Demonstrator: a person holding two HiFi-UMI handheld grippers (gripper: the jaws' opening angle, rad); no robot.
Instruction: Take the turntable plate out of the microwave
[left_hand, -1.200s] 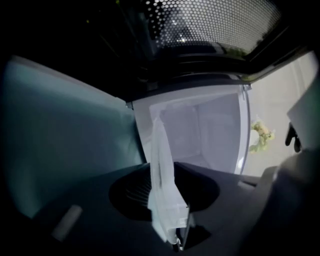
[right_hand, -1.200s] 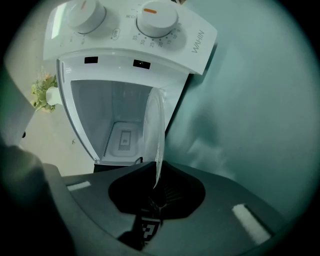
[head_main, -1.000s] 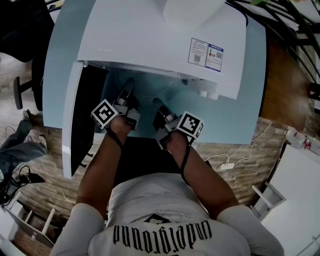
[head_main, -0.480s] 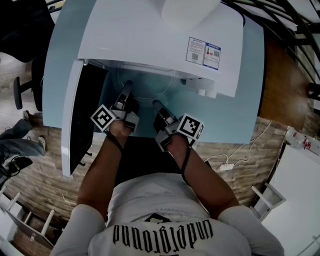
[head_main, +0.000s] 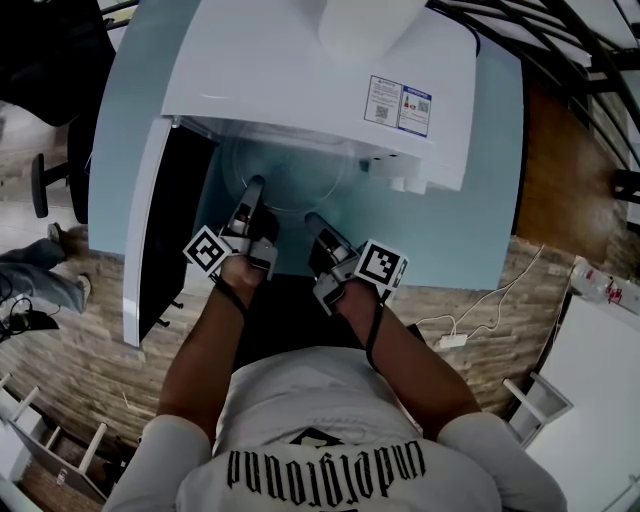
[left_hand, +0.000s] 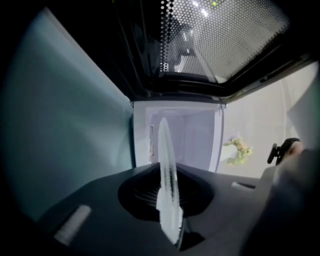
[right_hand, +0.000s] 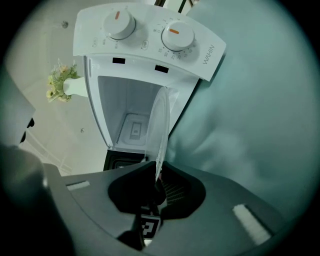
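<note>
The clear glass turntable plate (head_main: 290, 172) is partway out of the white microwave (head_main: 300, 80), over the light blue table. My left gripper (head_main: 252, 192) is shut on the plate's near left rim and my right gripper (head_main: 313, 220) on its near right rim. In the left gripper view the plate (left_hand: 165, 150) stands edge-on between the jaws of the left gripper (left_hand: 169, 200), in front of the open cavity. The right gripper view shows the plate's (right_hand: 158, 125) thin edge pinched in the right gripper (right_hand: 156, 181), below the microwave's control knobs (right_hand: 172, 34).
The microwave door (head_main: 158, 240) hangs open at the left, its mesh window (left_hand: 220, 40) close to my left gripper. A white object (head_main: 370, 25) sits on the microwave. A cable and plug strip (head_main: 455, 338) lie on the wood floor. Another person's legs (head_main: 40, 280) are at far left.
Both grippers have drawn back toward me and risen a little, and more of the glass plate now shows outside the microwave's front.
</note>
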